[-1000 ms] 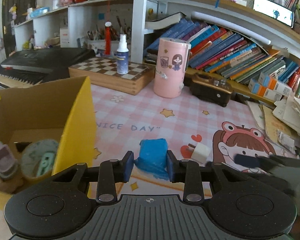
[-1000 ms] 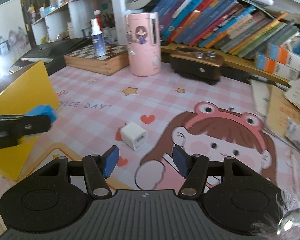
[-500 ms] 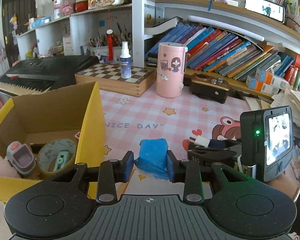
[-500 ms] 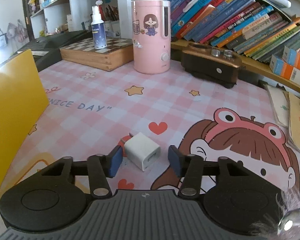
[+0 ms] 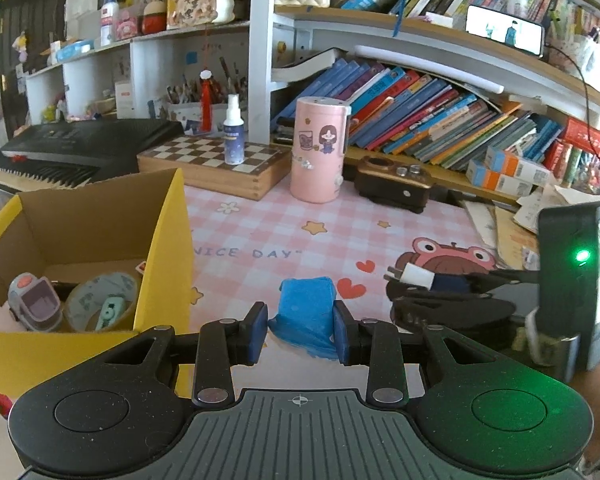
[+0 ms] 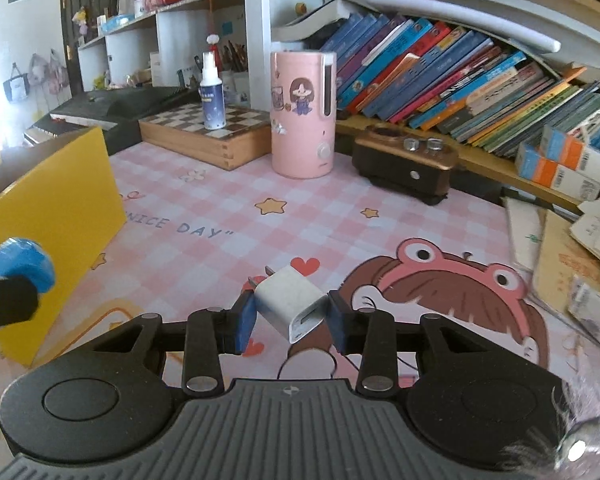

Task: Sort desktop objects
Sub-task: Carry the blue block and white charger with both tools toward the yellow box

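Two claws are closed, each on one thing. My left claw (image 5: pixel 300 330) pinches a soft, crumpled blue cloth (image 5: pixel 307 320) above the bench (image 5: pixel 260 232), just right of the yellow cardboard box (image 5: pixel 168 256). My right claw (image 6: pixel 292 322) grips a small white charger (image 6: pixel 290 304), a smooth plastic block with rounded edges, tilted, its metal prongs pointing away, over the glossy pink checked mat (image 6: pixel 204 216).

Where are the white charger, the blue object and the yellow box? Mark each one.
white charger (image 6: pixel 290 304): right wrist view, on its top face.
blue object (image 5: pixel 306 304): left wrist view, on its front face.
yellow box (image 5: pixel 168 248): left wrist view, on its right wall.
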Tool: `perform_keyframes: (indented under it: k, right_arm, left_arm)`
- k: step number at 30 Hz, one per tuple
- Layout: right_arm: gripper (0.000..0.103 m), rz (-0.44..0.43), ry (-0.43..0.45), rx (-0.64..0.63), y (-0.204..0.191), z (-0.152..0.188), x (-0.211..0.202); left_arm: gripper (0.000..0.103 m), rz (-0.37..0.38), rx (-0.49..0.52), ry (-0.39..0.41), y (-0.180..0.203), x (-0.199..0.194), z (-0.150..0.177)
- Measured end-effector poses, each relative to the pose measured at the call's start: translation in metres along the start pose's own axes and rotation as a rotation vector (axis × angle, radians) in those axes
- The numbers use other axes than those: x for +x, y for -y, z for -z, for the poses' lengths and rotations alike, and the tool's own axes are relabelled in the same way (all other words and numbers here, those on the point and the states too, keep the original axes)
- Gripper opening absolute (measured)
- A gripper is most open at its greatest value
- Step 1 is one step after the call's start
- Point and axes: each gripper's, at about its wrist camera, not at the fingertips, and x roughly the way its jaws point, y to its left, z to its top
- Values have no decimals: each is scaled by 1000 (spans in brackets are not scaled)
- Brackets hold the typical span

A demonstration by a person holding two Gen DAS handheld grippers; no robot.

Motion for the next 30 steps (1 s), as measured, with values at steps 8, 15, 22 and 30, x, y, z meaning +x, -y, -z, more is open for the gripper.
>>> perform_keyframes:
  k: [8, 15, 22, 30]
  right_arm:
    - [35, -22, -14, 45, -6, 8, -48]
    - [35, -57, -28, 86, -23, 16, -83]
    - [35, -60, -47, 79, -51, 32, -106]
    - [35, -42, -95, 78, -89, 53, -125]
  left_arm:
    - [32, 1, -56, 21, -14, -28, 12]
    - [32, 5, -95, 33, -29, -49, 25]
    - [32, 16, -103, 37, -48, -69, 39]
    - [32, 26, -99, 8, -78, -92, 61]
